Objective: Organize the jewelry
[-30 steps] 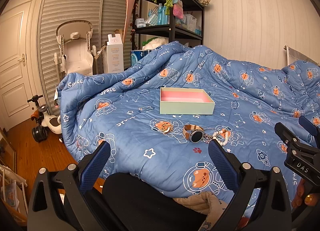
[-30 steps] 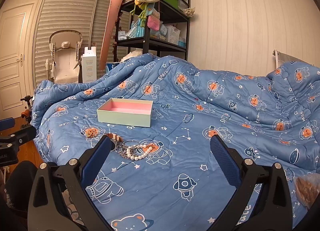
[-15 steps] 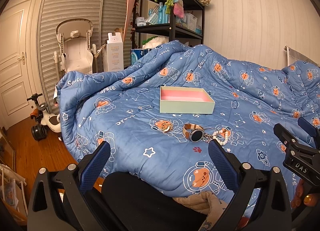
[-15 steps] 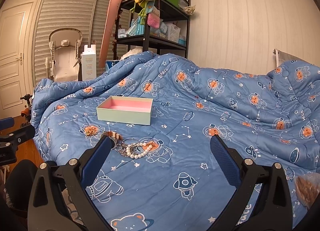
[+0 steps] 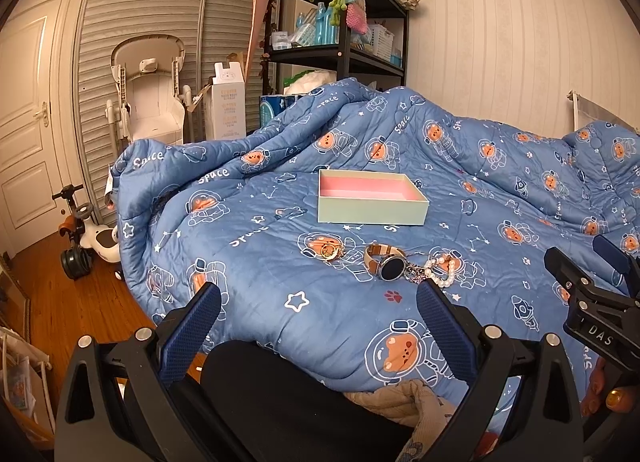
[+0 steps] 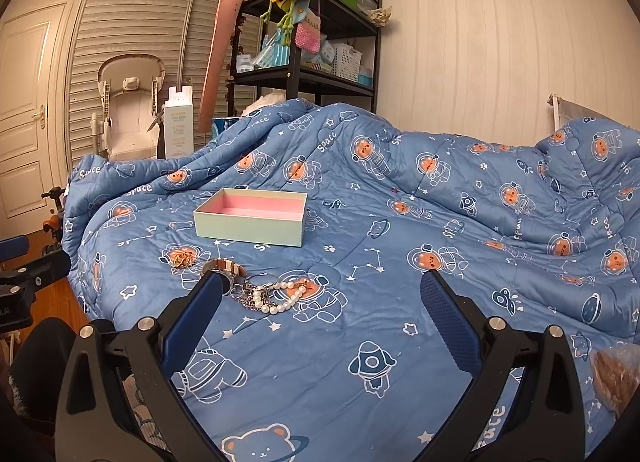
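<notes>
I am holding my left hand-held gripper [image 5: 318, 304] wide open and empty above the near edge of the bed, my right hand-held gripper [image 6: 320, 294] likewise spread and gripping nothing. Just beyond them, the jewelry is lying loose on the blue quilt [image 5: 248, 262]: gold rings [image 5: 331, 251], a watch [image 5: 386, 262] beside them, and a pearl bracelet [image 6: 282, 298] tangled with a chain, touching the watch. Further back, the pink-lined box [image 5: 370, 202] is sitting open and looks empty. By my reckoning the sorting is only beginning, with every piece waiting to go into the box.
</notes>
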Tool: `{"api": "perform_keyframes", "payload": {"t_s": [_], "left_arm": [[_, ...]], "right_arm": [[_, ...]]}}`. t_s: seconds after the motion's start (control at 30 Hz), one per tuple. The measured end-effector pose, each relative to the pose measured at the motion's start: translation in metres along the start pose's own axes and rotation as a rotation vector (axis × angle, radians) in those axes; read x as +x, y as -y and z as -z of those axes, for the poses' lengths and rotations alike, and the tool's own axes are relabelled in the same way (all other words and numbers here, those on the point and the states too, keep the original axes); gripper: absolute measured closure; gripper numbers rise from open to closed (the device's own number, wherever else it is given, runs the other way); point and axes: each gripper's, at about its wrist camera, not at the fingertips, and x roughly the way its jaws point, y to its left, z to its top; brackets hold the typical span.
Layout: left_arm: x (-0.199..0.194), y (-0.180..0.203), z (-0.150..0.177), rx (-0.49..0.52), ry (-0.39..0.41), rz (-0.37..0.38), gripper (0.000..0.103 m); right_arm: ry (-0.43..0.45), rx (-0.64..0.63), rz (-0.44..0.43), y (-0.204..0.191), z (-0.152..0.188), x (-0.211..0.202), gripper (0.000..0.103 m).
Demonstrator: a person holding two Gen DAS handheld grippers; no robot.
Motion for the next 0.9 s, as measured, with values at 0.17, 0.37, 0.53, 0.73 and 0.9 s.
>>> {"api": "perform_keyframes", "payload": {"t_s": [0.17,0.37,0.53,0.73,0.9], "left_arm": [[-0.001,0.001,0.001,-0.001,-0.003,0.000,0.007],[0.000,0.005,0.006,0.004,-0.011,0.022,0.007],[0.010,0.007,0.008,0.008,-0.054,0.041,0.007],[0.035,0.001,0.008,-0.030,-0.171,0.142,0.007],[0.071,-0.019,0.001,-0.142,-0.254,0.245,0.007]], "right_arm": [[-0.006,0.001,-0.003,0.000,0.001,0.001,0.005],[-0.020,0.011,-0.034,0.001,0.001,0.004,0.005],[-0.078,0.017,-0.095,0.001,0.002,0.016,0.005],[-0.323,0.039,-0.209,-0.001,0.008,0.074,0.005],[-0.450,0.125,-0.248,0.017,0.006,0.121,0.007]]}}
